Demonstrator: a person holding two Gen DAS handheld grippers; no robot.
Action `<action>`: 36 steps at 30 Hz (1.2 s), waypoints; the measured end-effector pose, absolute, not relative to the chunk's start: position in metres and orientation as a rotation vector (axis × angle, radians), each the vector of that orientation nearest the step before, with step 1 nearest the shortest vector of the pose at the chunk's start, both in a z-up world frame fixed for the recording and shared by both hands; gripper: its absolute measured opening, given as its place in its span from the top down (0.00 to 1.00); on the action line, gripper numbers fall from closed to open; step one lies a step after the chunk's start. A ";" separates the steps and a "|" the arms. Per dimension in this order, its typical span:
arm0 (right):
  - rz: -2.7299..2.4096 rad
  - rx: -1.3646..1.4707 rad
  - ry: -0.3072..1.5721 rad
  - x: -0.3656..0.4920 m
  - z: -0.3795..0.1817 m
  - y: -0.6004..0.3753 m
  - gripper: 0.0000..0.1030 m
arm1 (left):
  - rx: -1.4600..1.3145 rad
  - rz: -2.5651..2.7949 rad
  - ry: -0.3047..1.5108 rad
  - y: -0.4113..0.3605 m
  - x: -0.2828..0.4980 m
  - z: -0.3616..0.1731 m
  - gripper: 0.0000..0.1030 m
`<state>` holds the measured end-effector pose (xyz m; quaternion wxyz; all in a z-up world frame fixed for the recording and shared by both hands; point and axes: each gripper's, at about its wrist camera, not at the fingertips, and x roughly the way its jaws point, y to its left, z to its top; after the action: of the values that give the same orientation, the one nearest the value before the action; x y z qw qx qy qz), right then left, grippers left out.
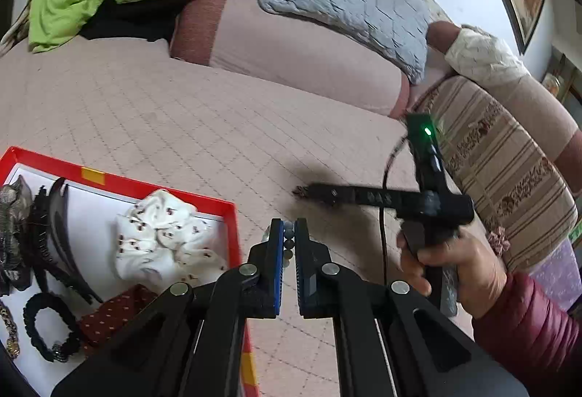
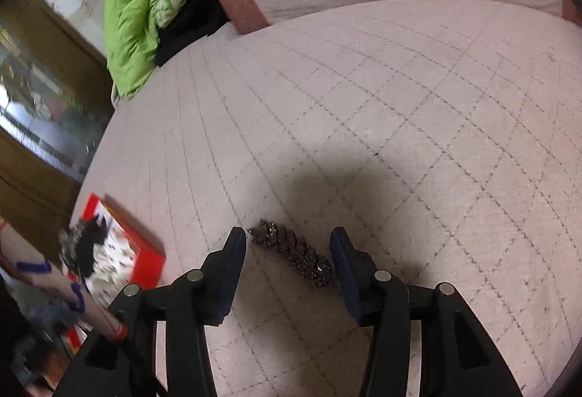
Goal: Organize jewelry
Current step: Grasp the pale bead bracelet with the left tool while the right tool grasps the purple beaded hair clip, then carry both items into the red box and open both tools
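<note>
Glittery and dark, the rhinestone hair clip [image 2: 291, 257] lies flat on the quilted bed cover [image 2: 400, 106], diagonally between your right gripper [image 2: 287, 247] fingers, which stand apart and touch nothing. It looks stiff, light and a bit slick; close across its narrow middle, not the tapered tip. Your left gripper [image 1: 289, 237] is clamped tight on a grey bead strand [image 1: 288, 240], limp and prone to swing, near the red tray [image 1: 232, 215].

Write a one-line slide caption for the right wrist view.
Open right hand-held gripper poised over a dark sparkly hair clip lying on the quilted bed cover, red tray off to the left.
</note>
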<state>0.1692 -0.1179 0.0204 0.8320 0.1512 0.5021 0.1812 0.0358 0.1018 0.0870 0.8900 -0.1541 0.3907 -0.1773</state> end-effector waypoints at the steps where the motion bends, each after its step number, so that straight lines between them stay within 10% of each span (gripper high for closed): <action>1: 0.393 0.300 1.063 0.166 0.022 -0.115 0.49 | -0.328 -0.360 0.809 0.104 0.037 0.087 0.95; 7: 0.370 0.074 1.044 0.139 0.024 -0.086 0.86 | -0.306 -0.341 0.798 0.099 0.035 0.088 0.95; 36: 0.483 0.234 0.777 -0.053 0.085 -0.013 0.86 | -0.377 -0.184 0.706 0.188 -0.080 0.114 0.95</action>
<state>-0.0533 -0.0134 0.0853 0.8905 0.1128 0.3744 0.2324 -0.0802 0.1882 0.1137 0.9170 -0.1831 0.3430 -0.0894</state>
